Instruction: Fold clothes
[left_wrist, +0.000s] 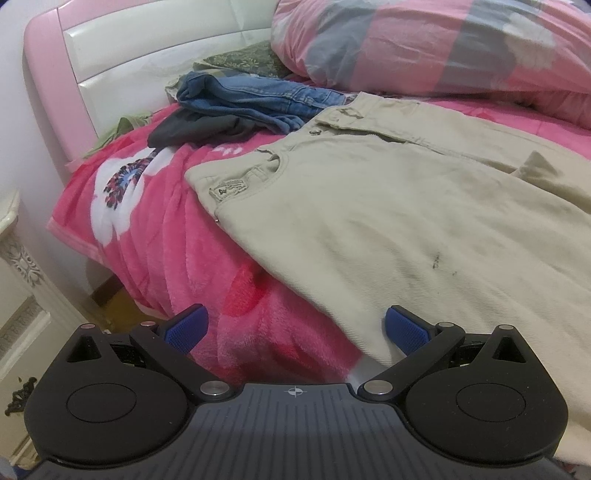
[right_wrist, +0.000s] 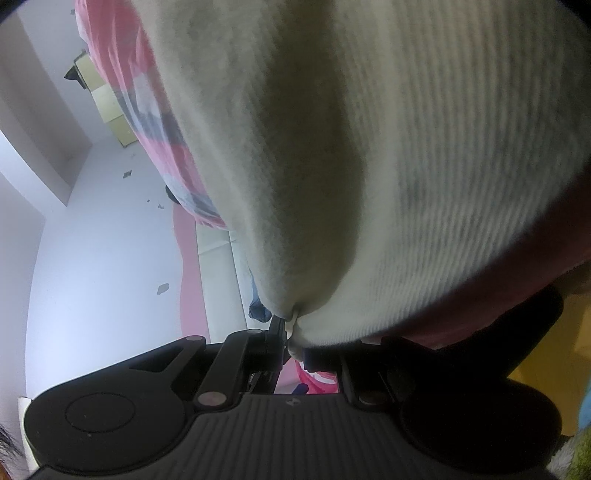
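Beige trousers (left_wrist: 369, 206) lie spread on the pink floral blanket (left_wrist: 147, 221), waistband toward the headboard. My left gripper (left_wrist: 295, 328) is open and empty, its blue pads (left_wrist: 186, 328) hovering over the near edge of the trousers and the blanket. In the right wrist view my right gripper (right_wrist: 291, 332) is shut on a fold of the beige trousers (right_wrist: 369, 147), which drape over and fill most of that view. Its right finger is hidden under the cloth.
Blue jeans (left_wrist: 258, 99) and a dark garment (left_wrist: 199, 131) lie piled near the pink and white headboard (left_wrist: 129, 62). A pink and grey quilt (left_wrist: 443, 40) is bunched at the back. A white nightstand (left_wrist: 22, 295) stands at the left beside the bed.
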